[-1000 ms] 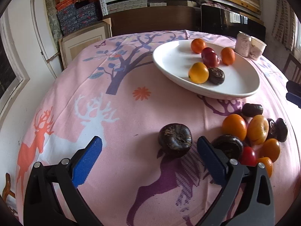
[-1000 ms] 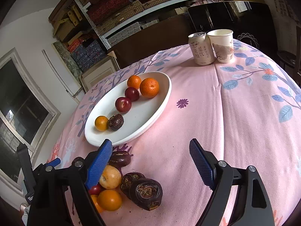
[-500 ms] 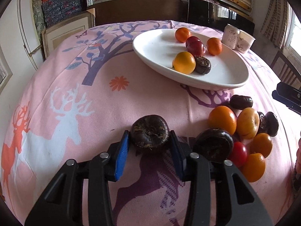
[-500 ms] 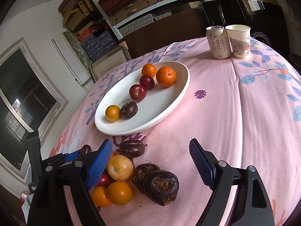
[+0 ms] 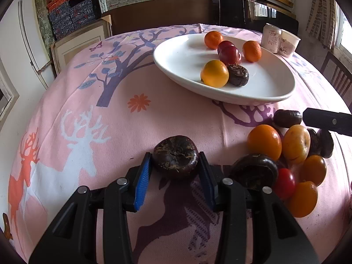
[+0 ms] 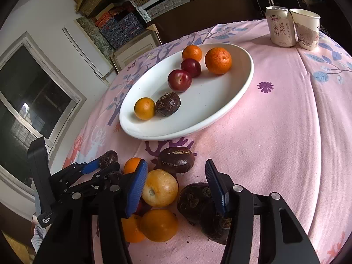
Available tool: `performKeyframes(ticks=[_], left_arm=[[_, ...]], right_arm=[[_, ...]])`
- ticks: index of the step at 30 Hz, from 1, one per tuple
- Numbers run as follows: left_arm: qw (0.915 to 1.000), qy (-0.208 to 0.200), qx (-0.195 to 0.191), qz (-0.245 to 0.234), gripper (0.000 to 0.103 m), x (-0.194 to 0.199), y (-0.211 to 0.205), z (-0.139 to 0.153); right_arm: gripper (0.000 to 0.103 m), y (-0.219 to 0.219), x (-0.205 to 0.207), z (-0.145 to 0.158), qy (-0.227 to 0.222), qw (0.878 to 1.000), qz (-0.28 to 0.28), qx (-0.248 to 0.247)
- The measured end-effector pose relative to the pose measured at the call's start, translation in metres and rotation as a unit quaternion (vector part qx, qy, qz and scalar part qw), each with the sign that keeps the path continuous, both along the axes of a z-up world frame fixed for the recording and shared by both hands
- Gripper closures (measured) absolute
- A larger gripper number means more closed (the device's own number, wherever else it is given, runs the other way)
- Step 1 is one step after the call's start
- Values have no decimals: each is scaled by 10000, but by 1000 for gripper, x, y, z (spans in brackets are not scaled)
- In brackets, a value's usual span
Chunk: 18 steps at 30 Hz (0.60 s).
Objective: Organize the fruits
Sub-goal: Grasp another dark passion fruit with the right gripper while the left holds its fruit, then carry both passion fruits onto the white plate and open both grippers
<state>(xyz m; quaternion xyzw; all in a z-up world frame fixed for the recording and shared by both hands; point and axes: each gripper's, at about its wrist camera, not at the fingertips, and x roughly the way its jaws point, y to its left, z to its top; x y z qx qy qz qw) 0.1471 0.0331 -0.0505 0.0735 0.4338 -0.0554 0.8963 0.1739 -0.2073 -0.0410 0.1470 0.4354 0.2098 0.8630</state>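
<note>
Your left gripper (image 5: 175, 173) fingers clamp dark water chestnut (image 5: 175, 156), lower centre of frame, on counter. Hard, rounded, slippery: grip widest sides. Right gripper (image 6: 176, 183) fingers, just closing, straddle yellow fruit (image 6: 160, 188), not pressing.

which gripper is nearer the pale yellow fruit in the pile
Right. The right gripper straddles the pale yellow fruit; the left gripper is off to the side, clamped on a dark fruit.

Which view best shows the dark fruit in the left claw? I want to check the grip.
The left wrist view: the dark fruit sits centred between the left claw's blue pads. The right wrist view shows it small, partly hidden.
</note>
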Motion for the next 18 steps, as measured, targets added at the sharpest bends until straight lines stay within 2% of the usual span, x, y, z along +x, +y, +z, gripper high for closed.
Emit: performKeyframes(ticks=[4, 6, 9, 18], left_arm=[[10000, -5, 17, -3, 62, 0, -1, 0], [10000, -4, 16, -3, 62, 0, 0, 0], [10000, -4, 14, -3, 62, 0, 0, 0], [9996, 24, -253, -131, 62, -3, 0, 2]], right_arm=[[48, 9, 14, -7, 190, 9998, -15, -67], [53, 15, 18, -11, 210, 9996, -12, -205], [62, 12, 17, -11, 173, 9998, 0, -77], [63, -29, -9, 4, -159, 9989, -240, 379]])
